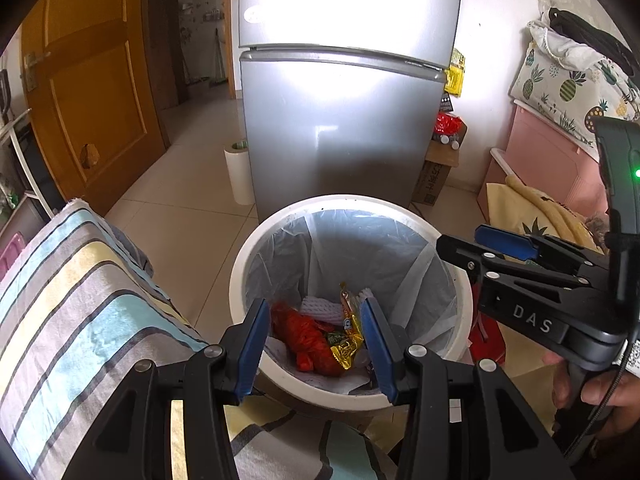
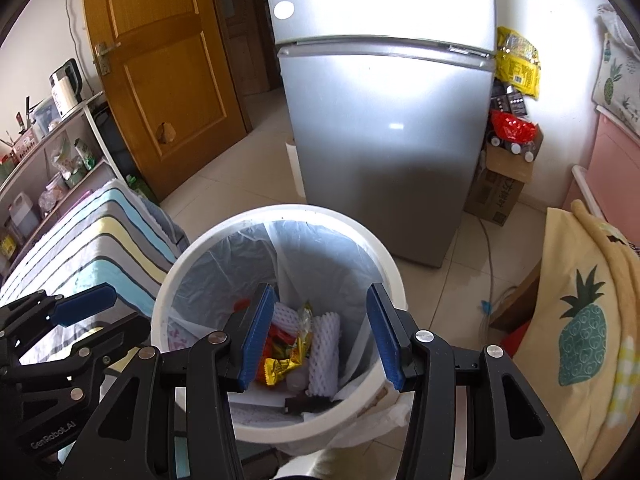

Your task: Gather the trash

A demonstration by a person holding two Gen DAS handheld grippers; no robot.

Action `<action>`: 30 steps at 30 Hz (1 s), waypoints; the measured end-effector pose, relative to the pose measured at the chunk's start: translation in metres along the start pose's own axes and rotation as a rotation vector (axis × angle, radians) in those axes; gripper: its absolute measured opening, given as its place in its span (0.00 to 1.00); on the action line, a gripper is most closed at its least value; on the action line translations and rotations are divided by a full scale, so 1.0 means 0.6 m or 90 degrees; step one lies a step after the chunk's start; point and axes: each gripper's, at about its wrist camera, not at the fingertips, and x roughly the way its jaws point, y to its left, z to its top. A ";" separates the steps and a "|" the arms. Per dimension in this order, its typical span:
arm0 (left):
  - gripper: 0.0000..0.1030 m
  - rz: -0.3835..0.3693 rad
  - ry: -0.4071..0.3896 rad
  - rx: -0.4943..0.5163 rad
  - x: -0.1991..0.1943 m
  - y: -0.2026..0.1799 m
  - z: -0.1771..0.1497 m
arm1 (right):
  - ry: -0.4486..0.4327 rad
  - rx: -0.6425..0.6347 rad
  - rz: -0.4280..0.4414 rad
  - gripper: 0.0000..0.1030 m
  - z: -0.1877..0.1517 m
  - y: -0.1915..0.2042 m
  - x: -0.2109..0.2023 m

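Note:
A white trash bin (image 1: 460, 336) with a clear liner stands on the floor in front of the fridge; it also shows in the right wrist view (image 2: 168, 296). Inside lie an orange bag (image 1: 304, 336), gold foil wrappers (image 2: 286, 364) and white foam fruit nets (image 2: 324, 356). My left gripper (image 1: 316, 344) is open and empty above the bin's near rim. My right gripper (image 2: 320, 336) is open and empty above the bin. The right gripper also shows in the left wrist view (image 1: 480, 244) at the bin's right rim, and the left one in the right wrist view (image 2: 80, 304).
A silver fridge (image 1: 340, 120) stands just behind the bin. A striped cushion (image 1: 80, 320) lies to the left, a yellow pineapple blanket (image 2: 580, 340) to the right. A cardboard box (image 2: 500, 188) with bottles sits by the fridge. A wooden door (image 2: 160, 60) and shelves (image 2: 52, 160) are at left.

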 end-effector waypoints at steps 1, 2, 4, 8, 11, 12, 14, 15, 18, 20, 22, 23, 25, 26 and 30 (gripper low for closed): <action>0.46 0.006 -0.003 0.000 -0.006 -0.001 -0.002 | -0.008 -0.002 0.000 0.48 -0.003 0.003 -0.010; 0.46 0.011 -0.008 -0.002 -0.013 -0.002 -0.003 | -0.014 -0.003 -0.001 0.48 -0.005 0.005 -0.017; 0.46 0.019 -0.020 -0.011 -0.027 -0.004 -0.007 | -0.025 -0.007 -0.007 0.48 -0.011 0.012 -0.033; 0.46 0.036 -0.043 -0.014 -0.058 -0.008 -0.016 | -0.049 -0.008 -0.008 0.48 -0.027 0.024 -0.070; 0.46 0.063 -0.061 -0.017 -0.084 -0.009 -0.030 | -0.059 -0.008 -0.011 0.48 -0.040 0.031 -0.093; 0.46 0.064 -0.068 -0.021 -0.092 -0.008 -0.035 | -0.063 -0.007 -0.014 0.48 -0.044 0.032 -0.101; 0.46 0.069 -0.081 -0.028 -0.110 -0.006 -0.043 | -0.072 -0.007 -0.014 0.48 -0.053 0.036 -0.117; 0.46 0.071 -0.088 -0.031 -0.118 -0.004 -0.047 | -0.077 -0.007 -0.016 0.48 -0.058 0.039 -0.125; 0.46 0.083 -0.109 -0.033 -0.143 -0.007 -0.061 | -0.092 -0.010 -0.016 0.48 -0.070 0.046 -0.149; 0.46 0.086 -0.117 -0.032 -0.156 -0.009 -0.068 | -0.097 -0.003 -0.007 0.48 -0.078 0.048 -0.161; 0.46 0.084 -0.120 -0.034 -0.167 -0.011 -0.073 | -0.104 0.002 -0.005 0.48 -0.084 0.049 -0.173; 0.46 0.081 -0.122 -0.035 -0.172 -0.011 -0.076 | -0.108 0.001 -0.005 0.48 -0.088 0.050 -0.178; 0.46 0.078 -0.127 -0.036 -0.179 -0.013 -0.080 | -0.116 -0.001 -0.007 0.48 -0.093 0.054 -0.188; 0.46 0.079 -0.130 -0.037 -0.183 -0.014 -0.082 | -0.118 -0.001 -0.007 0.48 -0.097 0.056 -0.192; 0.46 0.083 -0.147 -0.044 -0.200 -0.020 -0.090 | -0.120 -0.006 -0.003 0.48 -0.110 0.063 -0.203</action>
